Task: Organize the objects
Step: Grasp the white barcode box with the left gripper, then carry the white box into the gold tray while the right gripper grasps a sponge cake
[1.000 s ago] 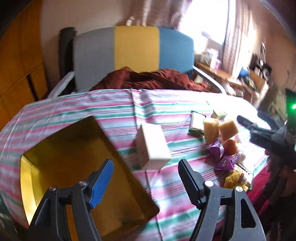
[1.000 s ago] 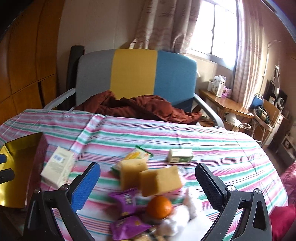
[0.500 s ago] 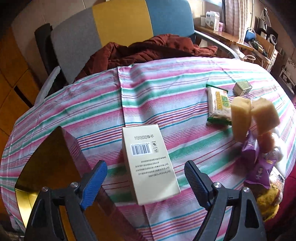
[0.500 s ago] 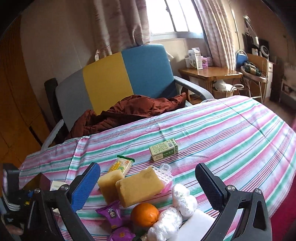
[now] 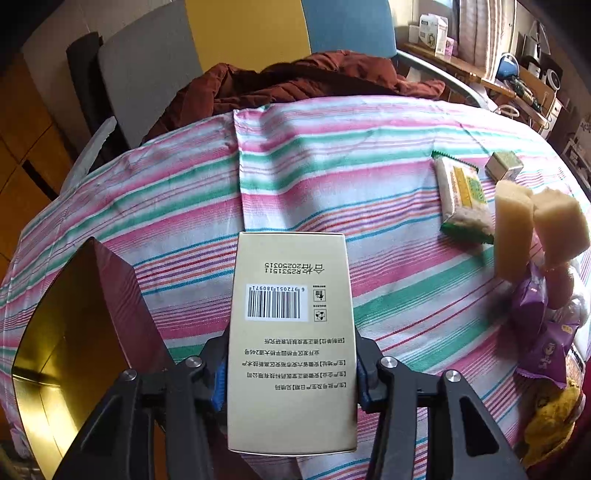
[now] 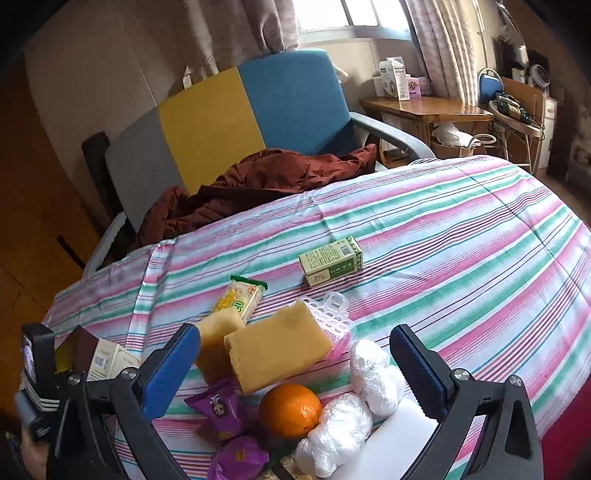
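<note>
Daylight comes through a curtained window (image 6: 347,16). Below it stands an armchair (image 6: 236,118) with grey, yellow and blue back panels, a rust-brown quilted garment (image 6: 258,181) heaped on its seat. A wooden side table (image 6: 424,107) stands right.

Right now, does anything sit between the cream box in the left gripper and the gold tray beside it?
Nothing visible does. The left gripper is shut on the cream box, and the gold tray lies just left of it, with no item in the gap.
</note>
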Available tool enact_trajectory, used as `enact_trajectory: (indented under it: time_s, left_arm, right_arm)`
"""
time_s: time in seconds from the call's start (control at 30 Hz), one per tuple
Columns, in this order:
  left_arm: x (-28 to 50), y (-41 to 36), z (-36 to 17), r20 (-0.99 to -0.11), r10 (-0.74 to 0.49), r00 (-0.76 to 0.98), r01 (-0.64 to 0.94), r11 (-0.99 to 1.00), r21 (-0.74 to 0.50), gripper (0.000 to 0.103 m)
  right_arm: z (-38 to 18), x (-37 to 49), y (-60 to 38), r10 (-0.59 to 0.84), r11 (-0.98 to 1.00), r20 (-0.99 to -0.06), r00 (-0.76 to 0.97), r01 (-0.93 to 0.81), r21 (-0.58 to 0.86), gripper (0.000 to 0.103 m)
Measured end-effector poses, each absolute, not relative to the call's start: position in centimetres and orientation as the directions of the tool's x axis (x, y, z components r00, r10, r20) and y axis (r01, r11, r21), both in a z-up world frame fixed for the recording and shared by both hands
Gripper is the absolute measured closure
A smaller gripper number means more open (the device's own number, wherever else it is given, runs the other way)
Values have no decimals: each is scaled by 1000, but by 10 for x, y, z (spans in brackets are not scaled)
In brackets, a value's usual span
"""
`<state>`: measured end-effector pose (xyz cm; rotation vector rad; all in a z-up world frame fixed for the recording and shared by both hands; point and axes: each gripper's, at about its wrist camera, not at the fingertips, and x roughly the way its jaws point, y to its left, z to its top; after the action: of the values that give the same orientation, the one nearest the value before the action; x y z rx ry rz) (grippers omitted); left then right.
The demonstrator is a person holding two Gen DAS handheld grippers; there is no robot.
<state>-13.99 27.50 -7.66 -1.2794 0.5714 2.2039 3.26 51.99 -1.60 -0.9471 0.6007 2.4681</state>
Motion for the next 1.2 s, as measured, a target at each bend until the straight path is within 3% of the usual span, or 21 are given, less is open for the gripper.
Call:
enact_trajectory:
  time_s: [0.57,0.63,0.7,0.97,1.2]
  left_arm:
    - [-69,234,-19,-786,459,-413,-679,-731,-70,53]
    - [-63,226,-13,-774,478,-414,-675,-732,-91,53]
    - [-58,217,-7,-763,486,-427,-665,-740,-100,53]
    - [-52,164,2,-747,466,-474,-578,-805,-136,53]
    - [-61,87,2,-752,362,-551,-408,-903,-135,53]
  right_arm:
    - [-59,-17,514,145,-883,-834,-532,-450,133,2]
    - [-59,-16,510,126,-890,-834,-538,-433,145,32]
    - [-59,-16,505,144,-894,-833,-534,-431,122,33]
    - [-25,9,506,224,-875,-735,-640,-464,138,36]
    - [11,24,468,146,-912,-653,-743,-356,201,36]
